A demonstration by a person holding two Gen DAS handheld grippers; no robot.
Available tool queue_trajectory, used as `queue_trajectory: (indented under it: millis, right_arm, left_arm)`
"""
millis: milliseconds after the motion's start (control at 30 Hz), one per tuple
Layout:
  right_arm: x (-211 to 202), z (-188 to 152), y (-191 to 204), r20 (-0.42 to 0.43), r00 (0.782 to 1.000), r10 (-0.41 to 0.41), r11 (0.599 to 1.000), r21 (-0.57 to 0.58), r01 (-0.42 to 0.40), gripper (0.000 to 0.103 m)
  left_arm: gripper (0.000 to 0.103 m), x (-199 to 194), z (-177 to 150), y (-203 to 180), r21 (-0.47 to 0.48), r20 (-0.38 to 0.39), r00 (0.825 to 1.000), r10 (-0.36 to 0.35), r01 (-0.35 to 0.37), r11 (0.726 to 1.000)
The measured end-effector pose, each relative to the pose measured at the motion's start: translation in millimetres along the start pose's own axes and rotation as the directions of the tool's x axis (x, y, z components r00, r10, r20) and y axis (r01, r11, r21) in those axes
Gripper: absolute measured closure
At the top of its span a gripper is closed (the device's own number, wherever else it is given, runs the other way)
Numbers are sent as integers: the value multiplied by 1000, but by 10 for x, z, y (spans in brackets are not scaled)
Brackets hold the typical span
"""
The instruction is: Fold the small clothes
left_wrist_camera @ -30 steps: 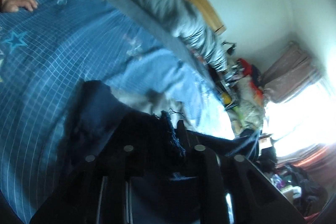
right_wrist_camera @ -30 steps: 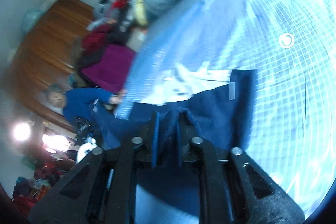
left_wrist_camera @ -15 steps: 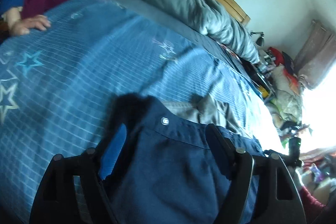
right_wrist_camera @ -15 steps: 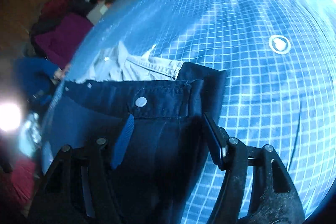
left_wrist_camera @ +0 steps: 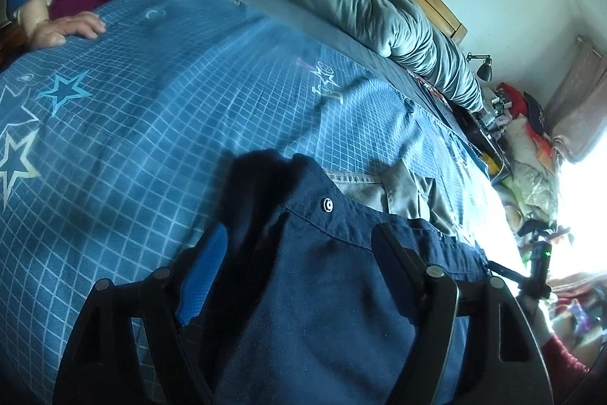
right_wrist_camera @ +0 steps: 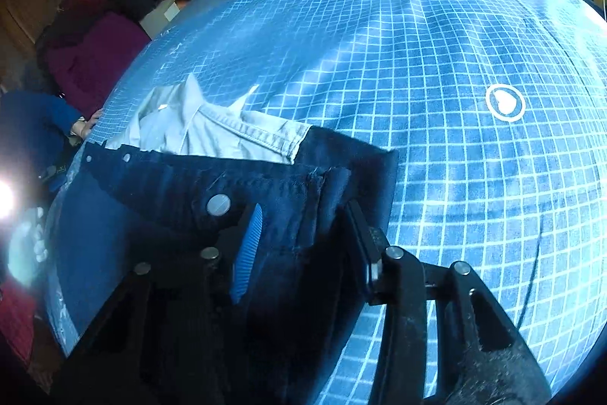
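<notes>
Now the dark navy denim shorts (left_wrist_camera: 322, 291) lie waistband-crosswise; left hand-held gripper (left_wrist_camera: 299, 272) and right hand-held gripper (right_wrist_camera: 303, 238), both spread, straddle opposite waistband ends.

bedspread (right_wrist_camera: 455, 177) bare beyond navy garment (right_wrist_camera: 182, 185); grey quilt (left_wrist_camera: 379, 14) along far edge.

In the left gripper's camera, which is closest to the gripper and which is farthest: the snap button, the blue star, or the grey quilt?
From the left gripper, nearest first:
1. Snap button, on the navy shorts just past the open jaws.
2. Blue star, printed on the bedsheet, off to the left.
3. Grey quilt, bunched at the bed's far edge.
</notes>
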State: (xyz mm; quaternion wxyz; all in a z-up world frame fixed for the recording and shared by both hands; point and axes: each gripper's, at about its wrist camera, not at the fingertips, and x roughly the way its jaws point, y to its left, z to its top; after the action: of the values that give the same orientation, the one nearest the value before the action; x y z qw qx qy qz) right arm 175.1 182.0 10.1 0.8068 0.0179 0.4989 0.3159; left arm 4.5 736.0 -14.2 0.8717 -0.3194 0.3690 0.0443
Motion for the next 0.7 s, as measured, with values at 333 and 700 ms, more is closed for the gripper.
queue_trajectory:
  millis: [333,700]
  right_arm:
    - [-356,178,-124,124,992,-13,1000,-25,17,103]
    - [-54,-72,-211,38,999,0,1000,-2,0,93]
  left_arm:
    - [24,-153,-13,22,27,36,998,53,-54,998]
    - [24,637,219,-379,176,-167,984,54,-24,984]
